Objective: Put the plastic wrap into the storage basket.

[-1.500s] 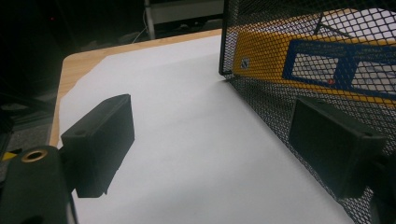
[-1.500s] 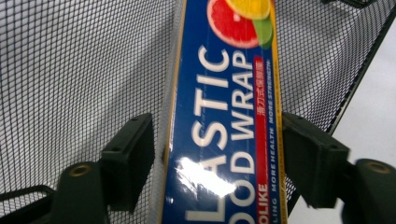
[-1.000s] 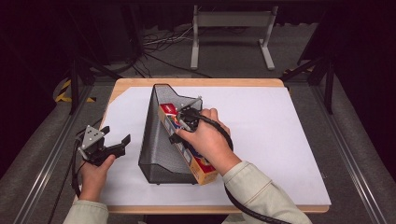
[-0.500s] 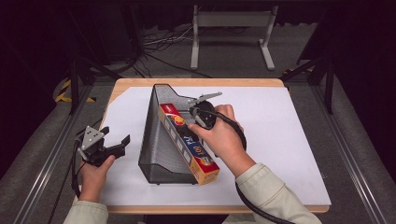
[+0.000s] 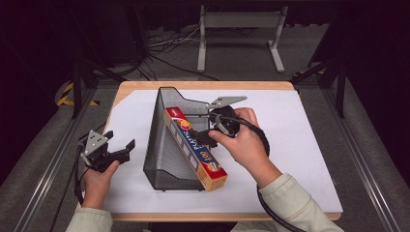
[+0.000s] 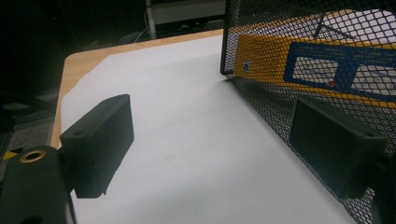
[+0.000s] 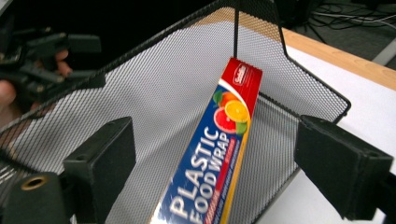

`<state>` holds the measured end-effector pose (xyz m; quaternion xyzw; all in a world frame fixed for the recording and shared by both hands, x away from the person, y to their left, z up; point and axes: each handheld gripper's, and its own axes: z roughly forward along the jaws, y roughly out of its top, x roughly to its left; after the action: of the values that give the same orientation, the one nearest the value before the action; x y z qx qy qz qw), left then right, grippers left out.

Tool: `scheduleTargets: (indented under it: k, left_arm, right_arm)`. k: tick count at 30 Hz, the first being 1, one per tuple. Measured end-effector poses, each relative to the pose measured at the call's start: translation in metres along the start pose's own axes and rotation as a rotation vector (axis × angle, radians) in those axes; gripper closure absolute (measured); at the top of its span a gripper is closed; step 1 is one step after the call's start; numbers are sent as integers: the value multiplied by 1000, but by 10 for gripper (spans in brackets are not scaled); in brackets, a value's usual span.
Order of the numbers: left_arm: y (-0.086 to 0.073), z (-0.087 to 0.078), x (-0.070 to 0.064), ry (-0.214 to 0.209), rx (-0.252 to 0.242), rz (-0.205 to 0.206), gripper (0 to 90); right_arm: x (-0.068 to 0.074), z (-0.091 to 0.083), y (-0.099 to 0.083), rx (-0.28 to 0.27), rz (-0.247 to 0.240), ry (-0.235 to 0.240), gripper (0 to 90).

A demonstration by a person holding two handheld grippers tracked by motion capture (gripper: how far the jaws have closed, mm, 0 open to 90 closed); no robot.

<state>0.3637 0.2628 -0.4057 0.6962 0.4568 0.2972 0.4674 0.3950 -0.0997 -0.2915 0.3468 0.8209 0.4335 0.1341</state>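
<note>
Dark room, cables on the floor beyond, a pale metal stand (image 5: 240, 30) at the back. Wooden worktop (image 5: 133, 89) under a white sheet (image 5: 300, 140).

Right gripper (image 7: 215, 172): fingers (image 7: 343, 165) released, spread wide, nothing between them but air, hovering just above a box of plastic wrap (image 7: 210, 154). Seen from above, right gripper (image 5: 205, 137) over the middle of the box (image 5: 196, 150), held by the right hand (image 5: 244, 145), cable looping back along the pale sleeve (image 5: 290, 203). Whether the fingertips touch the box, impossible to tell from above.

Box lying tilted inside a black mesh tray (image 5: 167, 145), far end resting against the tray's back wall (image 7: 154, 93), near end sticking out past the tray's open front toward the person. Red end panel and citrus picture at the far end, white lettering "PLASTIC FOOD WRAP" along the blue face.

Left gripper (image 6: 210, 140): fingers (image 6: 100, 142) also released and empty, held low over the white sheet, pointing along the tray's mesh side (image 6: 303, 79). Right-hand finger close beside the mesh, contact unclear. Yellow and blue side of the box (image 6: 317, 65) visible through the mesh. From above, left gripper (image 5: 118, 150) in the left hand (image 5: 96, 181) near the worktop's left edge, apart from the tray.
</note>
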Motion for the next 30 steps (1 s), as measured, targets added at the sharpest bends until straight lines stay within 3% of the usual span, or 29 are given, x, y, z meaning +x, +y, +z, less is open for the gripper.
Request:
scheduleTargets:
  k: [4,9,15,30]
  left_arm:
    - [0,-1,1,1,0,1,149]
    - [-1,0,-1,4,4,0,149]
    - [-2,1,-1,5,9,3,149]
    - [-5,4,0,16,23,12,148]
  right_arm:
    - [-13,-13,-8,1,-19,-20,126]
    - [-37,-31,-18,-14,1,-45,123]
    - [-63,-47,-35,-40,-55,-66,110]
    - [-130,-72,-69,-28,1,-111,99]
